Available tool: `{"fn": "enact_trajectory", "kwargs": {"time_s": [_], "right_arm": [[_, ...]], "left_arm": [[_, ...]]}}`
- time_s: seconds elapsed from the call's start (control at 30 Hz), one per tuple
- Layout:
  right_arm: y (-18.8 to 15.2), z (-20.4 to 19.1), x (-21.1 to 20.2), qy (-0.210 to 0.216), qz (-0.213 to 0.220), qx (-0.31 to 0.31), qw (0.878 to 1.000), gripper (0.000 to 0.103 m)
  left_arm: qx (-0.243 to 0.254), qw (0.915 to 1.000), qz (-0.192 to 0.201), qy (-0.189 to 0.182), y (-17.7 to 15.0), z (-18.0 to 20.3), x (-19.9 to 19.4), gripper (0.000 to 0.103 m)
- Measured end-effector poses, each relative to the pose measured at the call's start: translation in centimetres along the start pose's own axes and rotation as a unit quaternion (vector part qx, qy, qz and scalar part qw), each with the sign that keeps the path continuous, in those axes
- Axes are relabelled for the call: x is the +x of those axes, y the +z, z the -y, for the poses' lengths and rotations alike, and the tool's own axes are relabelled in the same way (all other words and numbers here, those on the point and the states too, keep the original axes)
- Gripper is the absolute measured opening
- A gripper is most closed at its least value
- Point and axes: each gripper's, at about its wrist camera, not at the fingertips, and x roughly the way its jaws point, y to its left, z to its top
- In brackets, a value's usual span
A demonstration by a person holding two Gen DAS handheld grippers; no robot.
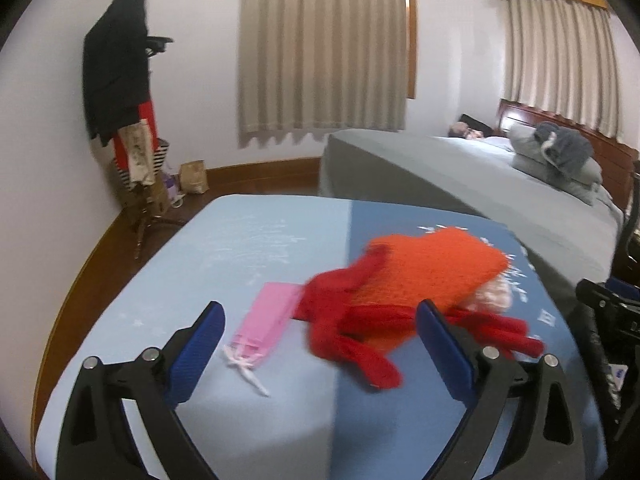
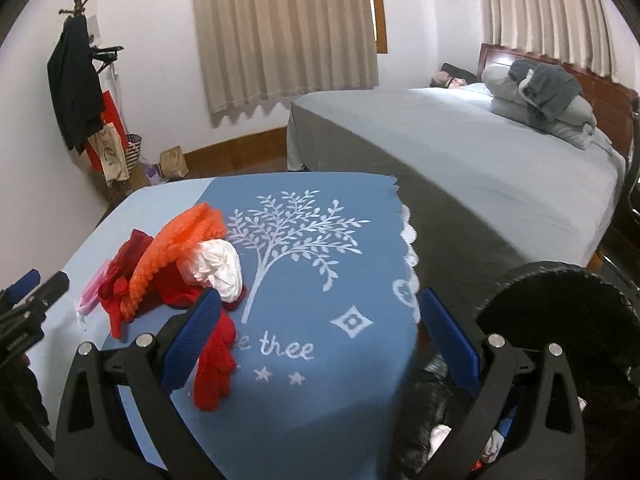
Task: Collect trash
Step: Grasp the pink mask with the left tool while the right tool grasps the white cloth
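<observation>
Both tongs, left [image 1: 320, 344] and right [image 2: 320, 328], gape wide and empty over the blue-clothed bench [image 2: 320, 400]; the crumpled white tissue wad [image 2: 214, 266] lies against the orange knitted hat [image 2: 176, 248]; seemingly the approach step, so next close on the wad, then carry it to the black bin [image 2: 560, 312].

On the table [image 2: 340, 400] before us the knitted hat [image 2: 180, 248] sits as our landmark, with a crumpled tissue [image 2: 214, 266] touching its right side, a glove [image 2: 214, 364] in front, a face mask [image 1: 266, 320] to its left, and the bed [image 2: 480, 160] behind it.
</observation>
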Motion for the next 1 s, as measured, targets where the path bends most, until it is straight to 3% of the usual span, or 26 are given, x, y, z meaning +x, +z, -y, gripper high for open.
{"fn": "enact_trajectory", "kwargs": {"time_s": [0.37, 0.63, 0.7, 0.93, 1.0], "right_arm": [[1.5, -1.5, 4.1, 0.020, -0.016, -0.007, 1.000, 0.096], [1.6, -4.0, 5.5, 0.052, -0.025, -0.032, 0.998, 0.094], [1.6, -4.6, 6.1, 0.056, -0.032, -0.038, 0.997, 0.085], [0.9, -5.7, 8.1, 0.072, -0.067, -0.045, 0.994, 0.071], [0.6, -5.9, 8.3, 0.080, -0.074, -0.048, 0.993, 0.060]], "left_arm": [[-0.028, 0.9975, -0.053, 0.037, -0.5, -3.9, 5.0, 0.082], [-0.033, 0.9950, -0.089, 0.029, -1.0, -4.6, 6.7, 0.075], [-0.033, 0.9947, -0.093, 0.026, -1.0, -4.6, 6.8, 0.074], [-0.040, 0.9932, -0.108, 0.014, -0.8, -5.1, 7.6, 0.067], [-0.042, 0.9924, -0.116, 0.008, -0.9, -5.2, 7.9, 0.062]]}}
